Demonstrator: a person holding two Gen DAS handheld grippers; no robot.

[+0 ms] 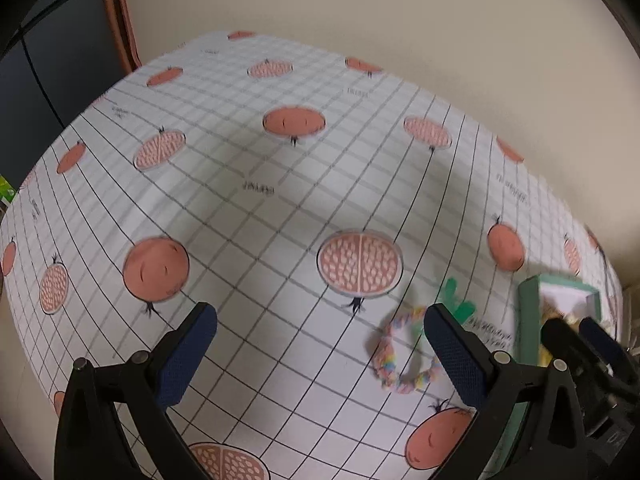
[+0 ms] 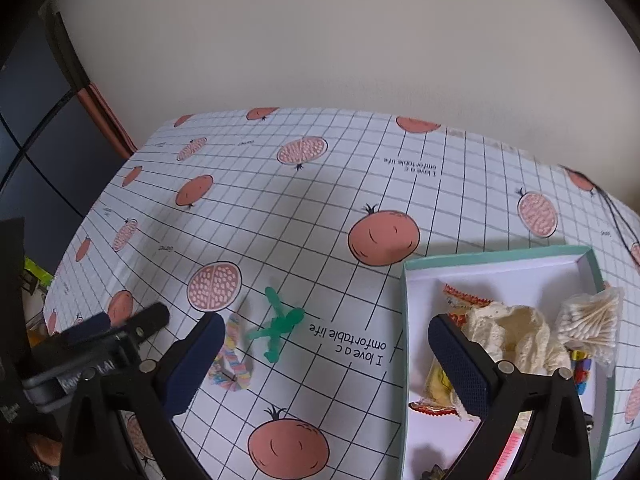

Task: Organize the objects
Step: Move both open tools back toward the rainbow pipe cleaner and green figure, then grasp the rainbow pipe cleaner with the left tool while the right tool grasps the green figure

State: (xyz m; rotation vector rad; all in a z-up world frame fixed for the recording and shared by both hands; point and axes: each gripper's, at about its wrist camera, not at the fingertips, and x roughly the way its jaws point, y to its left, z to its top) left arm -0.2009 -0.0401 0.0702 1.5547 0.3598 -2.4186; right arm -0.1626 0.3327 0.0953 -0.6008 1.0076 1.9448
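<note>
A pastel braided ring (image 1: 394, 354) (image 2: 234, 354) lies on the pomegranate-print tablecloth, beside a small green plastic figure (image 2: 278, 326) (image 1: 456, 300). A shallow teal box (image 2: 500, 256) (image 1: 528, 312) at the right holds a cream lace cloth (image 2: 516, 332), a pack of cotton swabs (image 2: 592, 320) and snack wrappers (image 2: 464, 300). My left gripper (image 1: 320, 328) hangs open above the cloth, with the ring just inside its right finger. My right gripper (image 2: 326, 340) is open too, straddling the box's left wall; nothing is between its fingers. The other gripper (image 2: 120, 328) shows at the left of the right wrist view.
A plain cream wall (image 2: 320, 40) runs behind the table. The table's left edge (image 1: 80, 120) drops off to a dark floor and an orange-brown post (image 1: 120, 20). A wide stretch of tablecloth (image 1: 280, 180) lies ahead of the left gripper.
</note>
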